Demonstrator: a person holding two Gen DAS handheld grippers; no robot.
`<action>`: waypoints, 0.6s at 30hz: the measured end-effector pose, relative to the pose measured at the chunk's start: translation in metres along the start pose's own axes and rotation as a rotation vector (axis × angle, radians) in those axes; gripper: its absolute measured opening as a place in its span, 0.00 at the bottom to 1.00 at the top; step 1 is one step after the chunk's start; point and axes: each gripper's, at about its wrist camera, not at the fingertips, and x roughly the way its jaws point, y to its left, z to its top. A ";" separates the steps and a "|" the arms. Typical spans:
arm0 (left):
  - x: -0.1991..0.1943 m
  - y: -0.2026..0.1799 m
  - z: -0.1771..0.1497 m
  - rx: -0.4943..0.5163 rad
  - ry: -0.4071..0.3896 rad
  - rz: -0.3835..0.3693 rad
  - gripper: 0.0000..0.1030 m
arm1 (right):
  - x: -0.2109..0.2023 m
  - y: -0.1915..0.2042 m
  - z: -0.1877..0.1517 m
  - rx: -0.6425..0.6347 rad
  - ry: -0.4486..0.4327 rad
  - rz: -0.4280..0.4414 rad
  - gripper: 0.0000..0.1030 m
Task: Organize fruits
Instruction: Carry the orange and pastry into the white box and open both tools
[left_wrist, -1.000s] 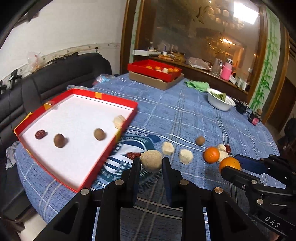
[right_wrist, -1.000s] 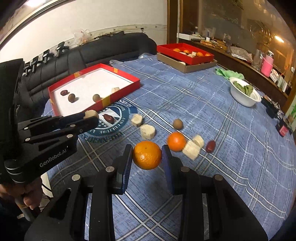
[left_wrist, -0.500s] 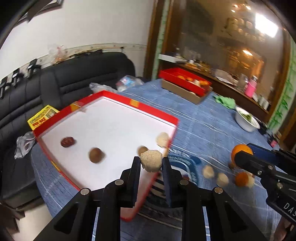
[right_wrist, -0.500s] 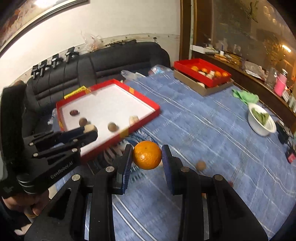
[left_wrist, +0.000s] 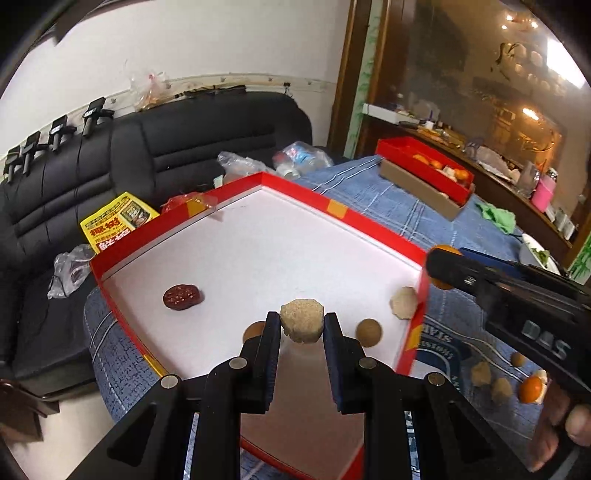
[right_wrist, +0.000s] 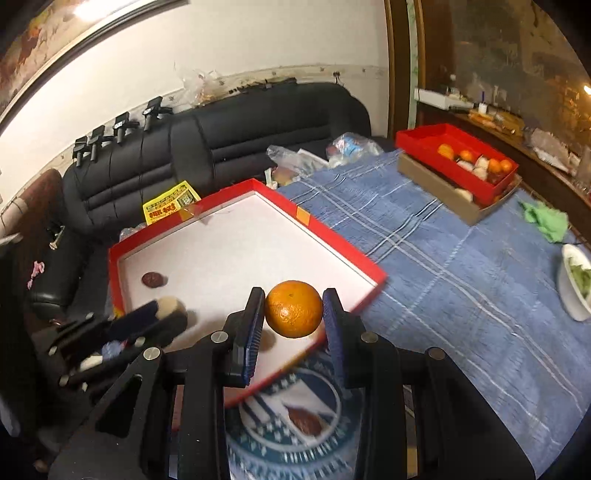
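- The left gripper (left_wrist: 301, 326) tilts downward, its two black fingers clamped on a pale beige chunk (left_wrist: 302, 320).
- The right gripper (right_wrist: 293, 314) tilts downward too, fingers pressed against both sides of an orange (right_wrist: 294, 308).
- A hand (left_wrist: 570, 430) grips the right gripper's handle.

Your left gripper (left_wrist: 301, 326) now carries its beige chunk (left_wrist: 301, 321) over the red tray (left_wrist: 373, 227), off the cloth. Your right gripper (right_wrist: 293, 314) brings the orange (right_wrist: 293, 308) above the tray's near edge.
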 end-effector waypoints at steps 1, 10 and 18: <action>0.003 0.001 0.000 0.000 0.004 0.004 0.22 | 0.010 -0.001 0.001 0.007 0.010 0.004 0.31; 0.024 0.004 0.008 -0.001 0.025 0.042 0.22 | 0.056 -0.017 0.009 0.046 0.058 -0.011 0.31; 0.033 0.006 0.013 -0.012 0.027 0.075 0.21 | 0.076 -0.031 0.013 0.080 0.082 -0.027 0.31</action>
